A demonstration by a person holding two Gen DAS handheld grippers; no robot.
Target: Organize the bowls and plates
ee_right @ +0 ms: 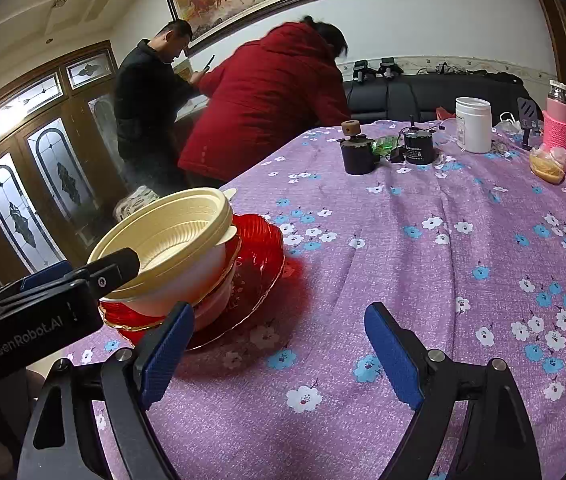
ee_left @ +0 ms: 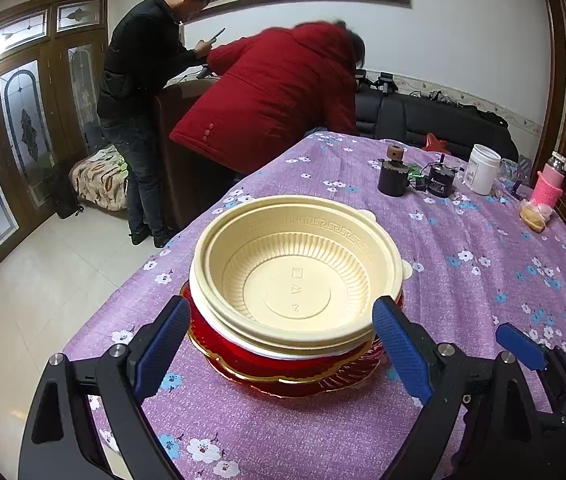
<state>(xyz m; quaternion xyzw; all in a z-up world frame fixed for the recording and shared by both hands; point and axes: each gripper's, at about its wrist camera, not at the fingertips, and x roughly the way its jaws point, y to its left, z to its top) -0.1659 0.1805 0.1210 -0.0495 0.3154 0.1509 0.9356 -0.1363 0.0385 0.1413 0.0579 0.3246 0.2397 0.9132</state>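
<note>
The cream bowls (ee_left: 295, 276) hide most of the white bowl and red plates (ee_left: 283, 376) stacked under them at frame centre (how many pieces I cannot tell). The left gripper (ee_left: 283, 344) is released, its fingers flanking the stack's near edge; the right gripper (ee_right: 279, 348) is released over bare cloth. The counter (ee_right: 423, 248) wears a purple floral cloth; two people stand at upper left before wooden doors.

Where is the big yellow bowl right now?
The yellow bowl sits on top of the stack, over a white bowl and red plates, at the purple table's near left edge, before the open left tool.
</note>
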